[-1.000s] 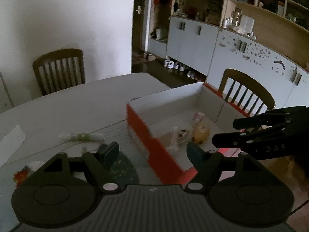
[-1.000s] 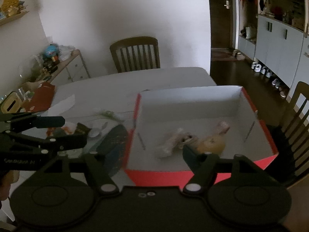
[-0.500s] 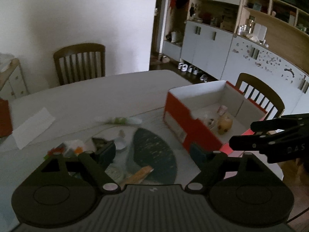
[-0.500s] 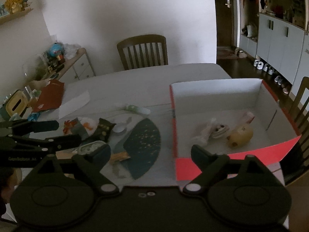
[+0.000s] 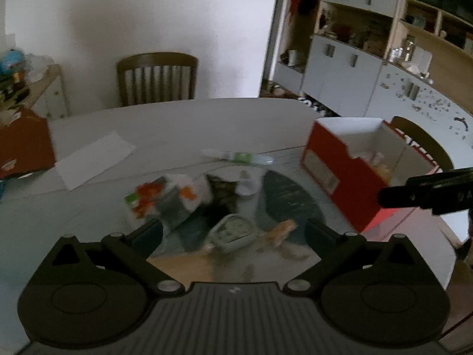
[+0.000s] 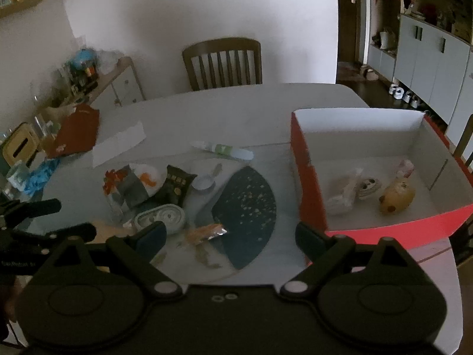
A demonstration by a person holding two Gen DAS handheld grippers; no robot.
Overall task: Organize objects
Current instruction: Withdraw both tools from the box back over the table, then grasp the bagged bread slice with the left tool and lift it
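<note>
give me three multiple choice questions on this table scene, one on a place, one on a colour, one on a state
1. Where does the yellowish toy lie?
A. inside the box
B. on the dark fan
C. on the chair

2. What colour is the box outside?
A. blue
B. red
C. green

3. How do the right tongs stand?
A. shut on the tube
B. shut on a packet
C. open, holding nothing

Answers:
1. A, it rests on the white floor of the box beside a pale toy.
2. B, its outer walls show red in both views.
3. C, the fingers are wide apart with only the table between them.
</note>
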